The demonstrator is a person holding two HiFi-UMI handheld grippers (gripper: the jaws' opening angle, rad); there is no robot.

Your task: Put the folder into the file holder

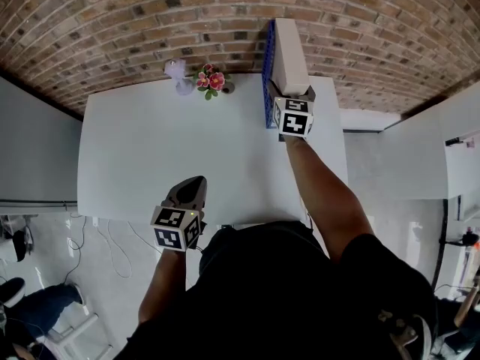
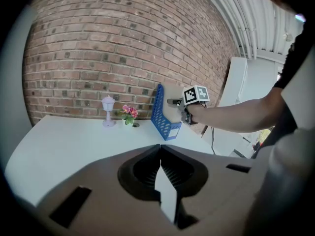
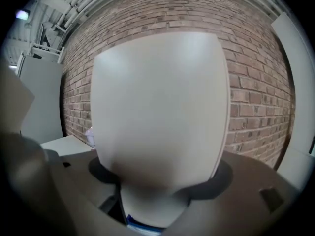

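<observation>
A thick beige folder (image 1: 289, 58) stands upright in the blue mesh file holder (image 1: 267, 88) at the far right of the white table (image 1: 150, 156). My right gripper (image 1: 294, 96) is at the folder's near end, jaws spread wide on either side of it. In the right gripper view the folder (image 3: 160, 102) fills the picture between the jaws, a dark gap shows along its left side, and a strip of the blue holder (image 3: 142, 226) shows below. My left gripper (image 1: 196, 180) hovers over the table's near edge, shut and empty. From the left gripper view the holder (image 2: 162, 117) and folder (image 2: 172, 104) stand against the brick wall.
A small pot of pink flowers (image 1: 210, 79) and a lavender lamp figure (image 1: 178, 72) sit at the table's far edge, left of the holder. The brick wall rises right behind them. Cables lie on the floor at the near left (image 1: 112, 246).
</observation>
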